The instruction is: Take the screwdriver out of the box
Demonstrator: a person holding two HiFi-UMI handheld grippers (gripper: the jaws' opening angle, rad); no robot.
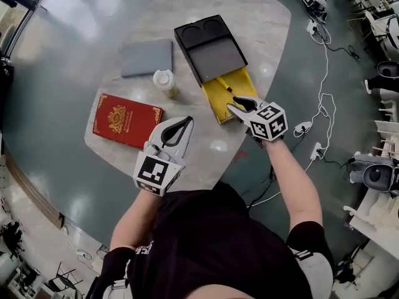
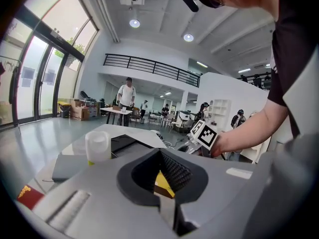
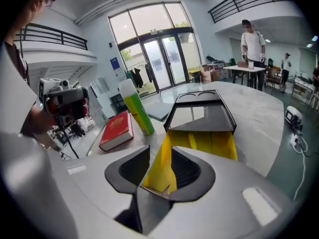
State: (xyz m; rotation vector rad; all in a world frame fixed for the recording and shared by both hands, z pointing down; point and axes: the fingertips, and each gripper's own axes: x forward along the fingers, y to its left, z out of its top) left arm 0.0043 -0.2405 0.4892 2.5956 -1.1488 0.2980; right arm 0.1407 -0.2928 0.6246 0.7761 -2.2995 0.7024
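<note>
- Here the right gripper (image 1: 239,104) hangs over the near end of the drawer (image 1: 240,80), pointing down and away from the person.
- In the right gripper view its jaws stand well apart (image 3: 160,168), and one yellow wall of the drawer (image 3: 219,143) shows in the gap between them. Whether a pad touches that wall cannot be told.
- The left gripper (image 1: 186,122) is over bare table (image 1: 262,23), left of the drawer and nearer to the person, well apart from the right one.
- In the left gripper view its jaws (image 2: 160,176) are only narrowly apart. Nothing is between them, and a sliver of yellow from the drawer shows through the gap.
- The screwdriver (image 1: 226,88) lies inside the drawer, a thin shape running roughly along its length, just beyond the right gripper's tips. It is too small for more detail.
- The drawer is pulled out toward the person from the black box (image 1: 209,48). The box top has two round hollows at its far end.
- A bottle (image 1: 165,81) with a white cap stands upright just left of the box.
- A grey slab (image 1: 146,57) lies flat beyond the bottle, on the far left.
- A red book (image 1: 128,120) with gold print lies flat at the table's left edge, left of the left gripper.
- White cables (image 1: 321,98) trail over the floor to the right of the table.
</note>
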